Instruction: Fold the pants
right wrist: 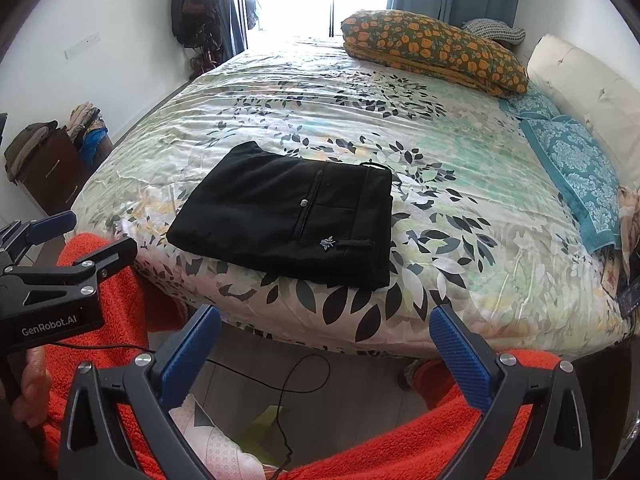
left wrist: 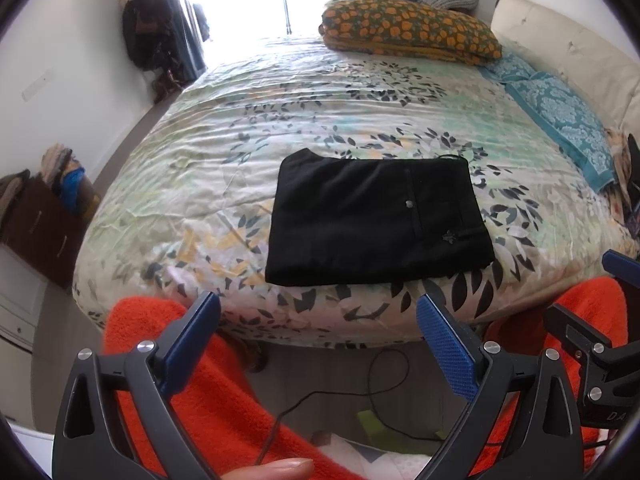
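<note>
The black pants (left wrist: 376, 216) lie folded into a flat rectangle on the leaf-patterned bedspread (left wrist: 280, 120), near the bed's front edge. They also show in the right wrist view (right wrist: 288, 216), with a back pocket button and a small emblem facing up. My left gripper (left wrist: 320, 312) is open and empty, held back from the bed edge below the pants. My right gripper (right wrist: 326, 320) is open and empty, also off the bed edge. The right gripper shows at the right in the left wrist view (left wrist: 592, 304). The left gripper shows at the left in the right wrist view (right wrist: 88, 232).
An orange-patterned pillow (left wrist: 408, 28) and teal pillowcases (left wrist: 556, 116) lie at the head of the bed by a white headboard (left wrist: 568, 48). A brown dresser (left wrist: 36, 224) with clothes stands left. A black cable (right wrist: 288, 392) runs on the floor. Orange-clad legs (right wrist: 400, 452) are below.
</note>
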Tool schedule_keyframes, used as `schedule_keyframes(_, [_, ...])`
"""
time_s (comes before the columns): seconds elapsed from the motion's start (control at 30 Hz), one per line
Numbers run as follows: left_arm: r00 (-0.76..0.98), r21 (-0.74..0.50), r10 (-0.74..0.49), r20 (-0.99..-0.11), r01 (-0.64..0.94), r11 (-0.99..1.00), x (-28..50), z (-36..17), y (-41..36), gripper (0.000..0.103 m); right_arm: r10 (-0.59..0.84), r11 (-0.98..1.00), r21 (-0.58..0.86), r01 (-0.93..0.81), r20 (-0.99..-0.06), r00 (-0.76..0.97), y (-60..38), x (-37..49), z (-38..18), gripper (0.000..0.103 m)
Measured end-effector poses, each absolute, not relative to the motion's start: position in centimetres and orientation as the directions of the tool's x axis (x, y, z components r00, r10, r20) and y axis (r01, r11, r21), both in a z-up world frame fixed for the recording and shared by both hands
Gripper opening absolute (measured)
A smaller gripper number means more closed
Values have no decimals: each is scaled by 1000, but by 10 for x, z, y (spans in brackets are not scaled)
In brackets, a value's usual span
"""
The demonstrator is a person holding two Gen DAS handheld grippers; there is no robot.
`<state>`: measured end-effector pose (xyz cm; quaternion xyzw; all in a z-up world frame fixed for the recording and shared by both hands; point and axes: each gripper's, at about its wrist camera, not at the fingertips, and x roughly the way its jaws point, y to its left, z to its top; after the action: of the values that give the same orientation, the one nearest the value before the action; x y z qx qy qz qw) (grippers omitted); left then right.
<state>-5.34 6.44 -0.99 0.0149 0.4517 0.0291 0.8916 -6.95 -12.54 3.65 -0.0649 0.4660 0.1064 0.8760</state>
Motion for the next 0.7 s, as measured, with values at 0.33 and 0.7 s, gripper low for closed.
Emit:
schedule_keyframes(0.33, [590, 49, 59, -805, -33, 998, -53, -11, 64, 99, 127, 968, -13, -250, -836, 533, -124, -69, 34, 103])
schedule_keyframes(0.7, [592, 32, 42, -805, -27, 999, -55, -11, 61, 99, 131, 966, -11, -260, -841, 524, -122, -70, 30, 103])
